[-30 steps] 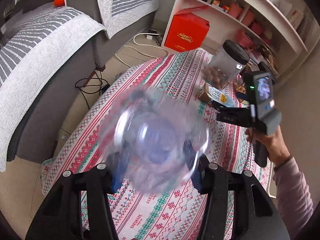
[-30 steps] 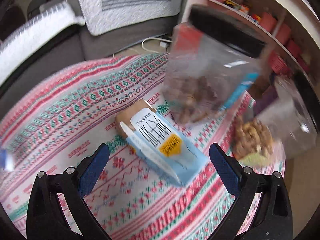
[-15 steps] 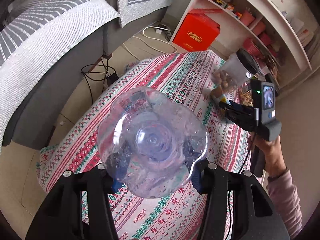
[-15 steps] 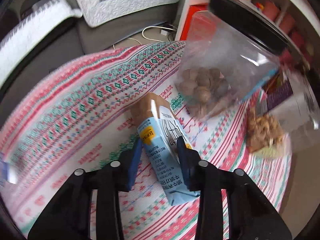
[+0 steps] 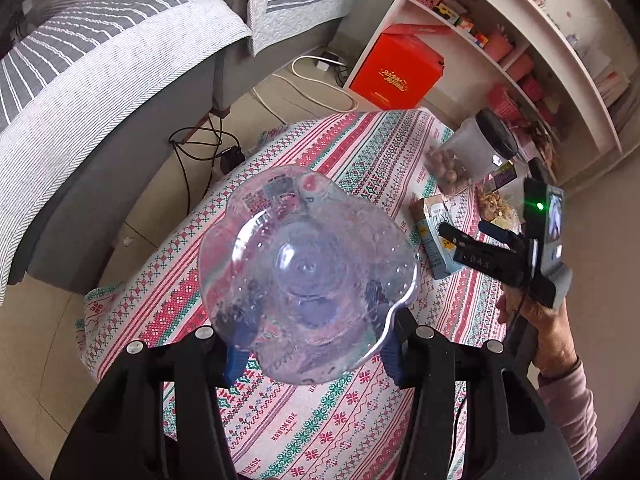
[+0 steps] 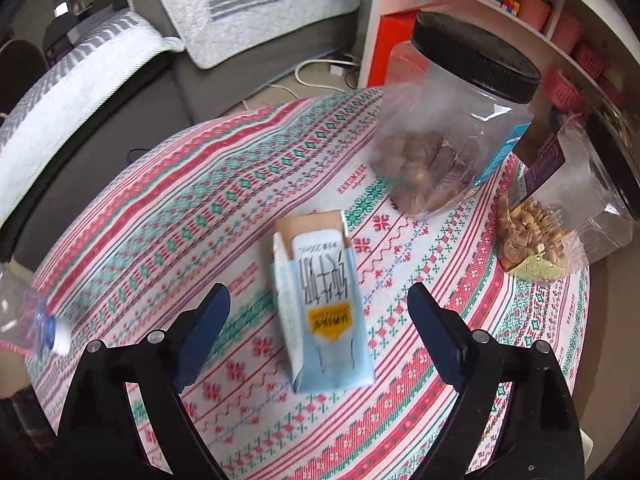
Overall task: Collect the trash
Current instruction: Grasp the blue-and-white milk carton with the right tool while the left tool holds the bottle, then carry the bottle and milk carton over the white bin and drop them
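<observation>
Gripping clear crumpled bottle (image 5: pixel 308 276), left gripper (image 5: pixel 312 344) jaws; right gripper (image 6: pixel 320 332) jaws opening, straddling blue carton (image 6: pixel 324 312).

Grey sofa (image 5: pixel 120 128), white shelving (image 5: pixel 520 36), beige floor (image 5: pixel 52 332).

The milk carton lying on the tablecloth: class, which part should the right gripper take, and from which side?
Grip the milk carton across its two long narrow sides, mid-body, coming down from above. It lies flat, long axis running away between the opening right gripper, so its width probably fits; the torn-open brown top looks too floppy to hold.
</observation>
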`<state>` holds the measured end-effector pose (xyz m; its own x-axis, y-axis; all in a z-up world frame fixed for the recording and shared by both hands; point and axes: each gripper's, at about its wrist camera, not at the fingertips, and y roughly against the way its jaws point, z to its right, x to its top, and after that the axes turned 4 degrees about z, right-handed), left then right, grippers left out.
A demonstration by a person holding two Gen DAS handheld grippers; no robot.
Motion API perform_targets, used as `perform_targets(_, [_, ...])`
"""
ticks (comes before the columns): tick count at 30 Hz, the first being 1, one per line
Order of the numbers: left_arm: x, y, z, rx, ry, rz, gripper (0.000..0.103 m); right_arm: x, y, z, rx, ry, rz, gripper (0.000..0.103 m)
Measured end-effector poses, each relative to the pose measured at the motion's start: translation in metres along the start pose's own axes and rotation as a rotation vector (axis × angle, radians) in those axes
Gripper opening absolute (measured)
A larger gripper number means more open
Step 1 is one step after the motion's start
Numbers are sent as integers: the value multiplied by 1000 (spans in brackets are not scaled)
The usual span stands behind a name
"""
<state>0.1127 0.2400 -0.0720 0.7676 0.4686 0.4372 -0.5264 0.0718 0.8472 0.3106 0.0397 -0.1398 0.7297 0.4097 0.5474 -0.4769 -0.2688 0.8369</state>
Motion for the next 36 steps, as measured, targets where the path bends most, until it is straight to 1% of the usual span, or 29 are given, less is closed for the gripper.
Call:
perform_targets(2, [0,0,-1,4,2,-1,52,8,-20,1,-24,-17,-32,89])
perform_targets(3, [0,0,-1,6,4,0,52,11,-32,0,-42,-17,-64,92])
perform_targets(5, [1,0,-1,8,3,1,52,7,-51,-4,-54,-13,-127,92])
perform_targets(6, [1,0,-1,8,3,2,52,3,-59,-6,-50,-20,-155,85])
perform_targets(7, [1,0,0,8,1,2,52,0,-61,-6,-18,-45,-159,69])
perform_targets(8, [0,0,1,7,-1,3,52,-2,-56,-3,17,-89,-128,63])
perform_targets(9, [0,0,2,7,-2,4,52,-3,-53,-3,23,-99,-124,59])
perform_targets(10, [-1,1,2,6,-3,5,52,-5,-48,-5,20,-96,-115,59])
perform_targets(14, [0,1,1,-3,0,11,52,-11,-12,-8,25,-96,-31,59])
perform_targets(20, [-2,4,9,-38,-2,9,52,-20,62,-3,46,-171,110,59])
perform_targets(26, [-9,7,25,-79,-26,13,52,-41,121,3,47,-230,211,59])
perform_targets(29, [-11,6,35,-99,-38,15,52,-52,140,14,43,-283,258,59])
perform_targets(32, [-15,4,49,-119,-66,17,52,-66,157,23,19,-315,297,59])
perform_targets(36, [-22,1,64,-136,-100,11,52,-90,168,35,-17,-350,330,59])
